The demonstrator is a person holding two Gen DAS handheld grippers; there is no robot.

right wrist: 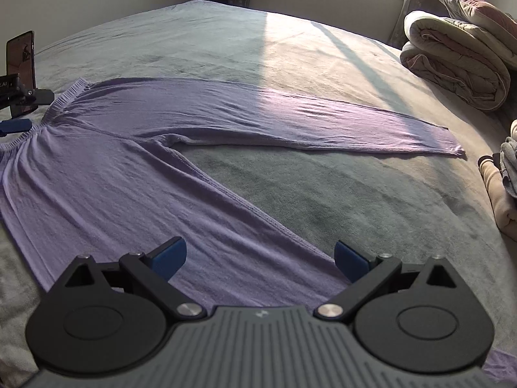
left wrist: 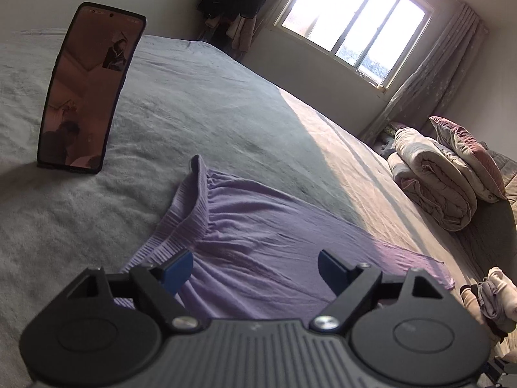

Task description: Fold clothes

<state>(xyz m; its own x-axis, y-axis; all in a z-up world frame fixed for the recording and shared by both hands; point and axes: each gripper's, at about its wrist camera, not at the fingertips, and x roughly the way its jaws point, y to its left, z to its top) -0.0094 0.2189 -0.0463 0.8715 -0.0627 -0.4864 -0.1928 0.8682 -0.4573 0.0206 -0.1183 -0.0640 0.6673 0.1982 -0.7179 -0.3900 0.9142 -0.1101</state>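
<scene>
Purple pants (right wrist: 135, 161) flat on bed (right wrist: 323, 194), legs spread. Left claw (left wrist: 255, 271) wide over waistband; right claw (right wrist: 260, 258) wide over near leg.

A home bedroom: a wide bed (right wrist: 290, 48) ahead of the tool, folded quilts (right wrist: 452, 64) far right, curtained window (left wrist: 355, 22) beyond.

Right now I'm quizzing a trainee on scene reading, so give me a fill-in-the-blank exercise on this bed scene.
1. The purple trousers lie spread flat on the ____.
2. Both the left tool and the right tool are ____.
3. The phone stands ____ on the bedspread.
4. Sunlight enters through the ____.

Missing words: bed; open; upright; window
</scene>
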